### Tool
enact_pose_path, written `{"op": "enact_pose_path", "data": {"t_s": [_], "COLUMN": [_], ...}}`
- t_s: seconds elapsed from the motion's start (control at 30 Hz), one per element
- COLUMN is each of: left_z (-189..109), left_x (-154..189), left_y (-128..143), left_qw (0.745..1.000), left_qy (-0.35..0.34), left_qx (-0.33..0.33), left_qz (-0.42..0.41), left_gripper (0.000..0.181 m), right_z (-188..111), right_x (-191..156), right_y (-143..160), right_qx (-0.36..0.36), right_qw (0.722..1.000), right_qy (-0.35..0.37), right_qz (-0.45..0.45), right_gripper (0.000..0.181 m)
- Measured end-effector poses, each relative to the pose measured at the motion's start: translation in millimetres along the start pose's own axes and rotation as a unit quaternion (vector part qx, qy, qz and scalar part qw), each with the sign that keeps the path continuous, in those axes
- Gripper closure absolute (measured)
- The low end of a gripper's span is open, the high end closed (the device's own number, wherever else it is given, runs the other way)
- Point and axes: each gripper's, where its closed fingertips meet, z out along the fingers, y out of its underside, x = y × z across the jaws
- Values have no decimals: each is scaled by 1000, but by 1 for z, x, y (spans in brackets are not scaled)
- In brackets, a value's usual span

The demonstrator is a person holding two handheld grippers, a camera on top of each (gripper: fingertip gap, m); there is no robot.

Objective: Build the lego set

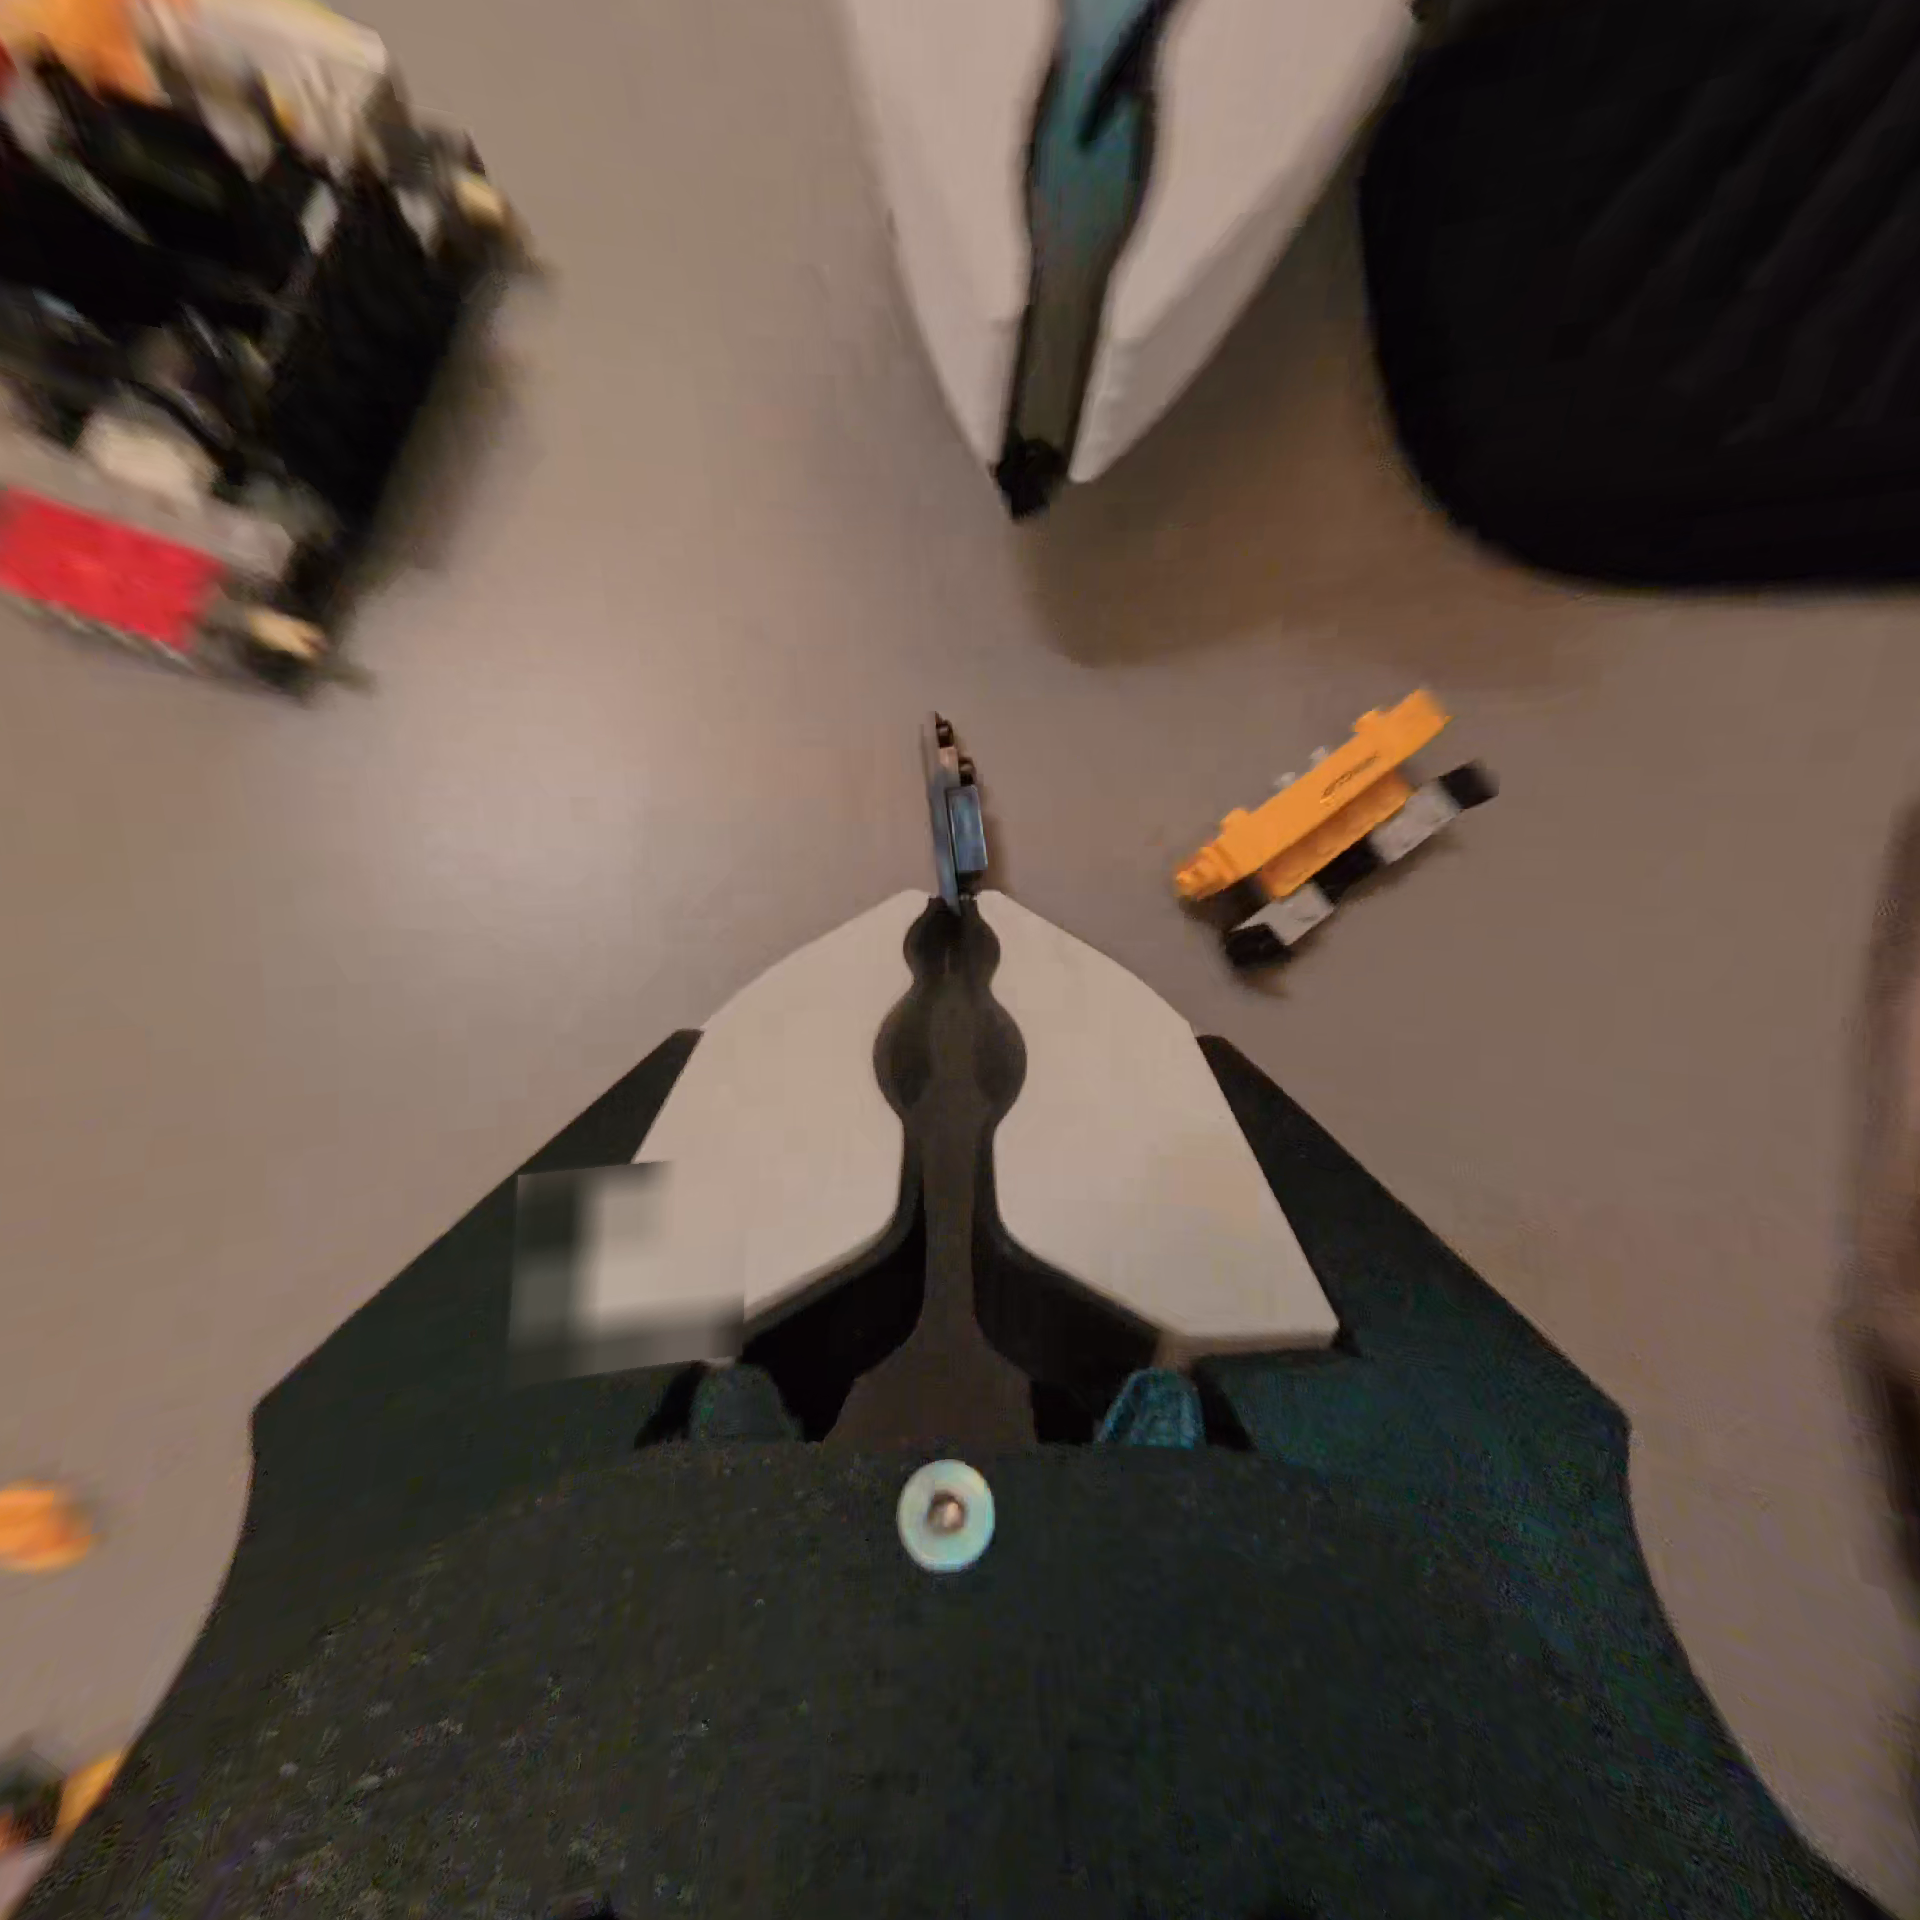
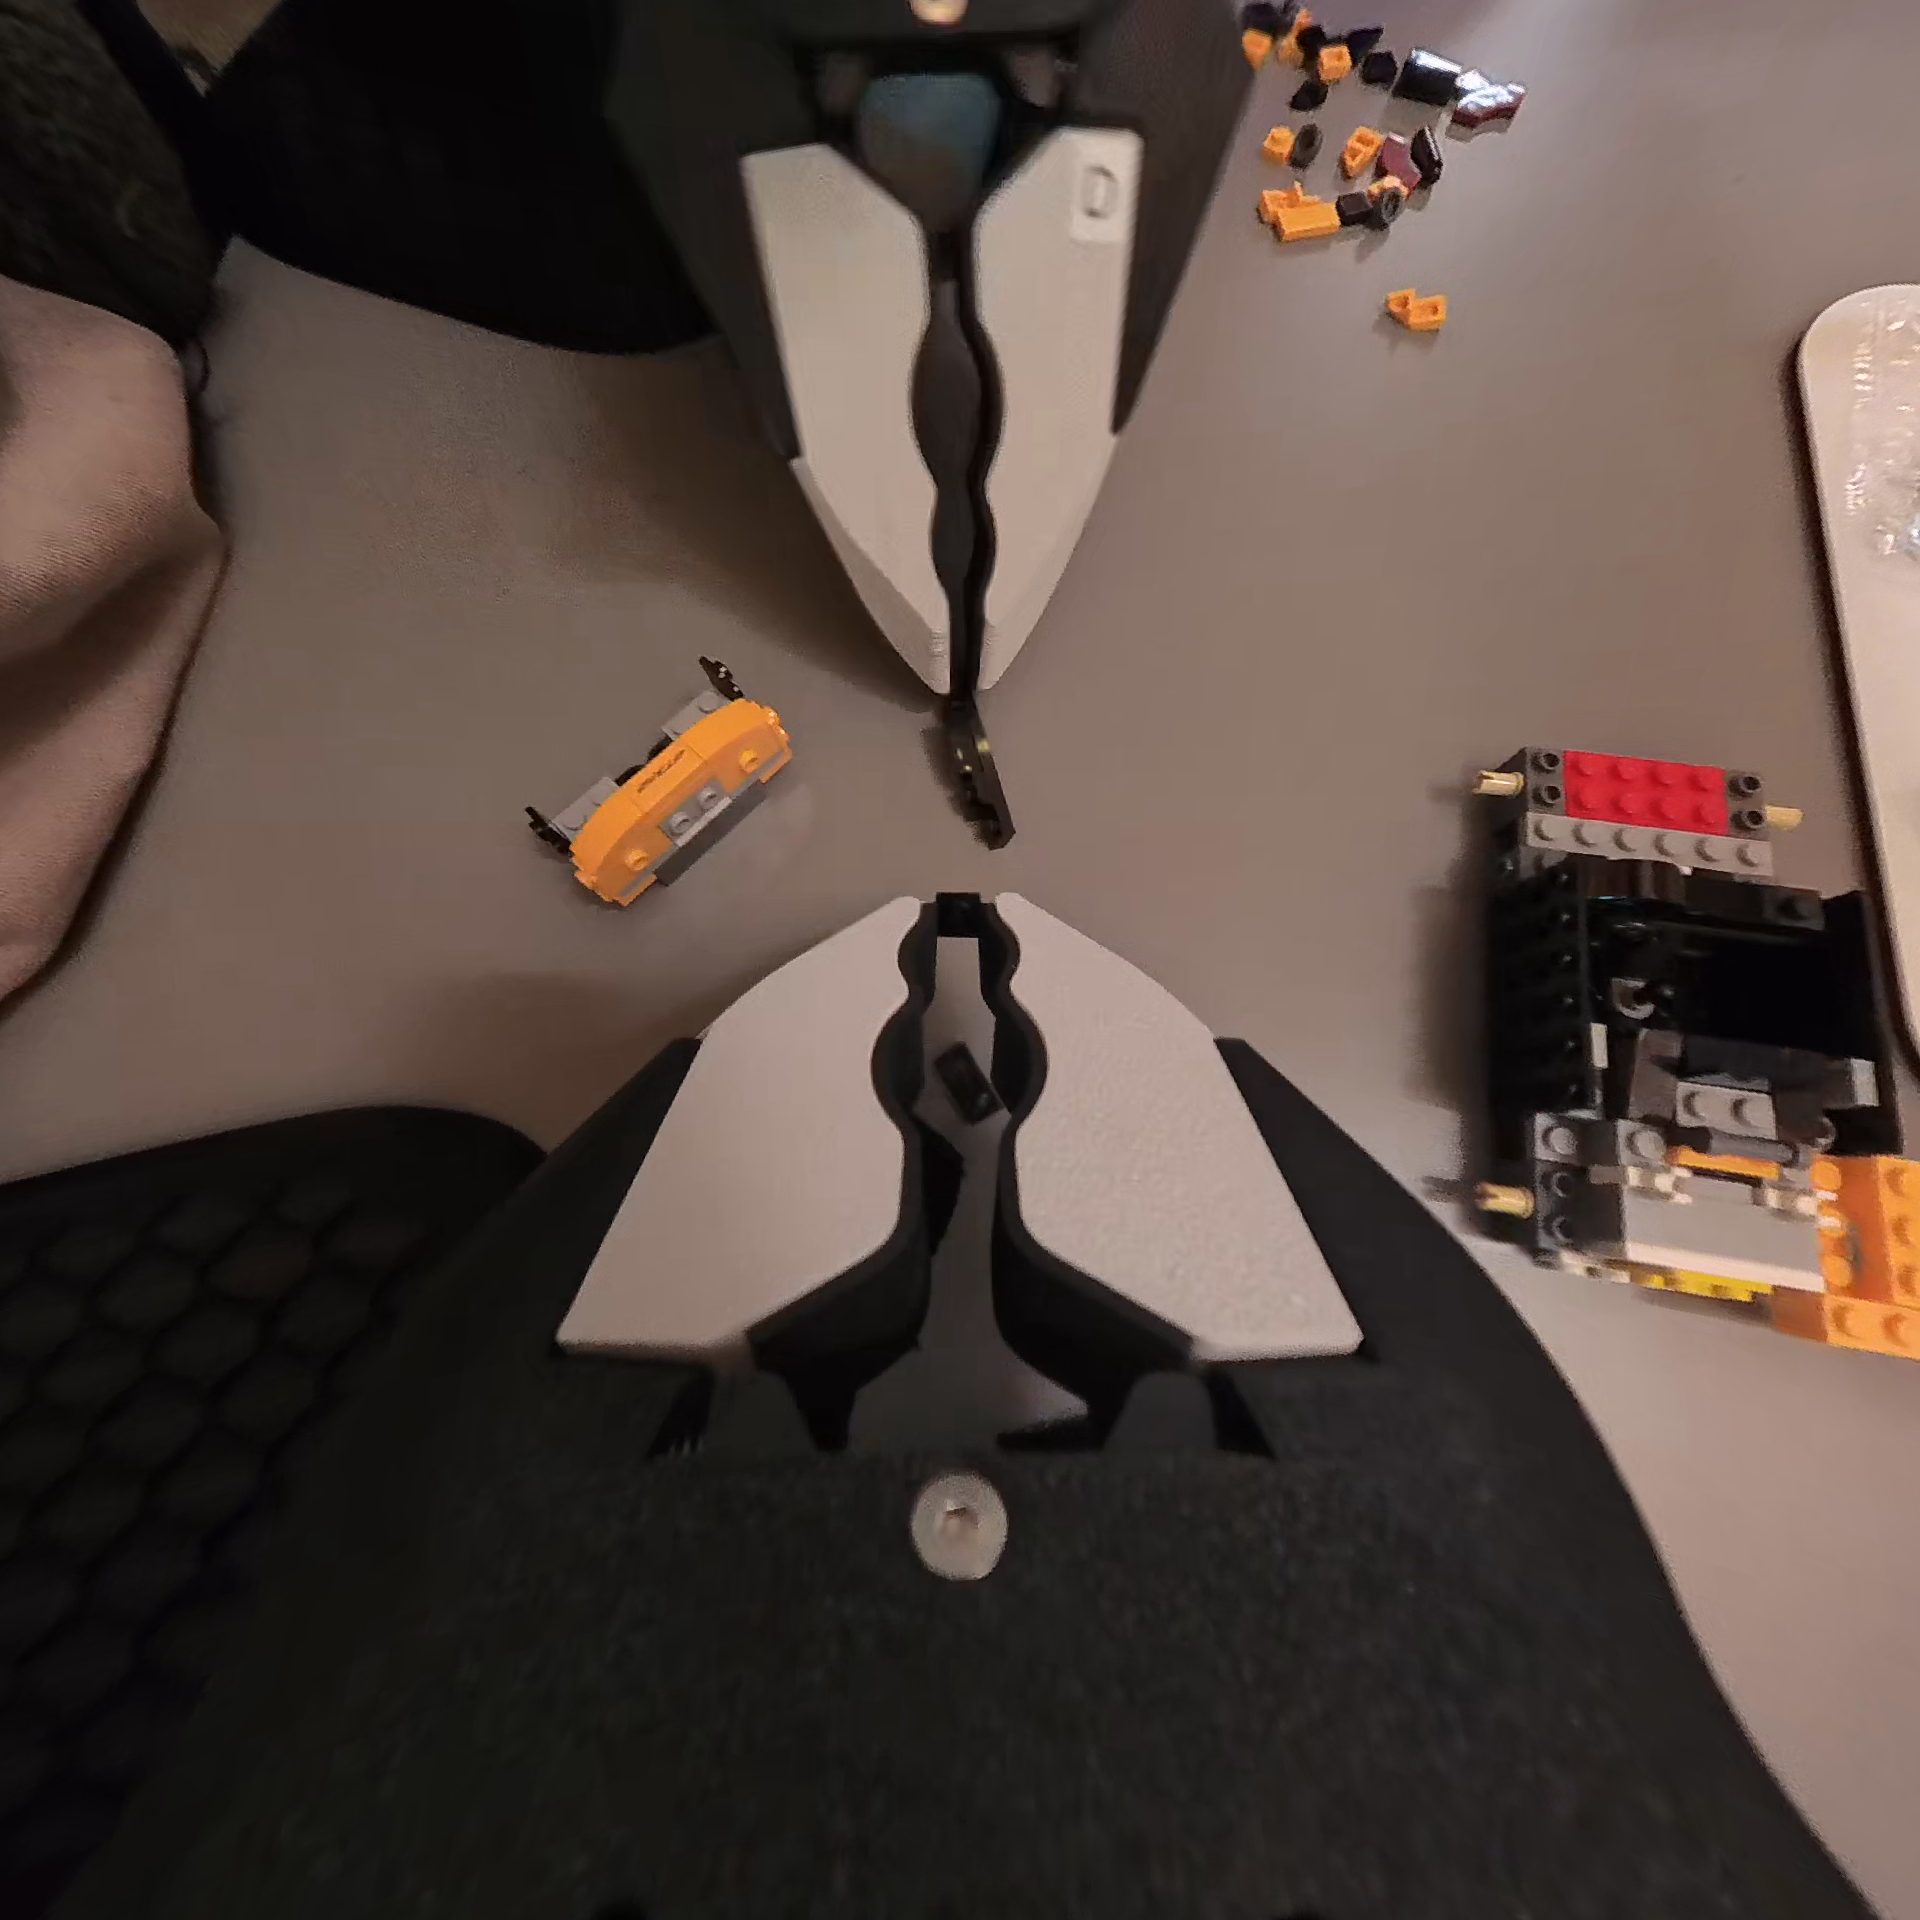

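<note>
1. The left gripper [image 1: 958,902] is seen pressed together at its tips on a thin black plate assembly [image 1: 958,810], which sticks out forward above the grey table [image 1: 623,831].
2. In the right wrist view, the right gripper [image 2: 961,906] is pinched on a small black piece [image 2: 958,914] at its very tips, with the fingers gaping slightly behind.
3. The two grippers are pointed at each other, tips near but apart.
4. A small orange sub-build [image 2: 665,805] is lying on the table beside them.
5. The larger black, grey and red-topped model [image 2: 1673,1018] is set well apart.
6. Loose orange and black pieces [image 2: 1361,135] are scattered at the far edge, near a white tray [image 2: 1860,520].
</note>
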Motion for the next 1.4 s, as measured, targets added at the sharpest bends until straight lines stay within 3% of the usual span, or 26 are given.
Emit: {"op": "enact_pose_path", "data": {"t_s": [0.1,0.27,0.4,0.7,0.97,1.4], "left_z": [-2,-2,-9,-6,0,-3], "left_x": [2,-5,-14,3,1,-2], "left_y": [4,7,6,12,10,13], "left_qw": [987,971,984,999,997,997], "left_qy": [101,140,96,3,25,30], "left_qx": [-21,-50,-51,-26,-25,9], "left_qz": [-125,-188,-140,-25,62,68], "left_gripper": [178,177,161,164,173,167], "right_z": [0,11,16,31,46,62], "right_x": [-5,-7,-4,1,2,4], "right_y": [-4,-7,-10,-21,-29,-22], "right_qx": [12,-1,2,-39,-69,-142], "right_qw": [1000,1000,1000,998,994,987], "right_qy": [-6,-5,-4,9,-26,-32], "right_qz": [1,-13,-11,-53,-81,-68], "right_gripper": [174,174,174,174,174,174]}}
